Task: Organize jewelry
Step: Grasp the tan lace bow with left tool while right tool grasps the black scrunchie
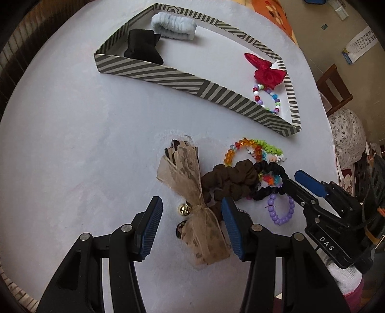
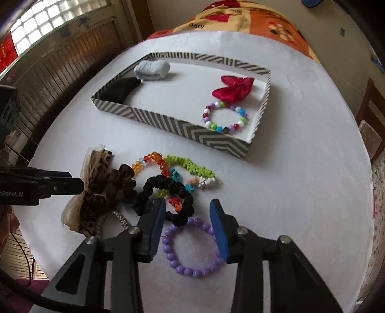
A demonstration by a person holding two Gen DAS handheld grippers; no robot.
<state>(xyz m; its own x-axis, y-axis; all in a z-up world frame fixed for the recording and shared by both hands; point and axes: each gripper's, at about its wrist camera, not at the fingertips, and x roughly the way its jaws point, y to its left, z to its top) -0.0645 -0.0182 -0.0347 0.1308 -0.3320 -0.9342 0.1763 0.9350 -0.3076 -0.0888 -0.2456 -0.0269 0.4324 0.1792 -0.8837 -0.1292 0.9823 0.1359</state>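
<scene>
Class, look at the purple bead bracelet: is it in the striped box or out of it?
Out. The purple bead bracelet lies on the white tablecloth, near the striped box, between the right claw's open fingers.

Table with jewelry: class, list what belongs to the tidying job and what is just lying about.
Job: striped box, purple bracelet, black scrunchie, brown scrunchie, leopard bow.
Lying about: orange blanket, wooden chair.

The tray lies behind the scrunchies and bead bracelet on the surface, holding a bow.
</scene>
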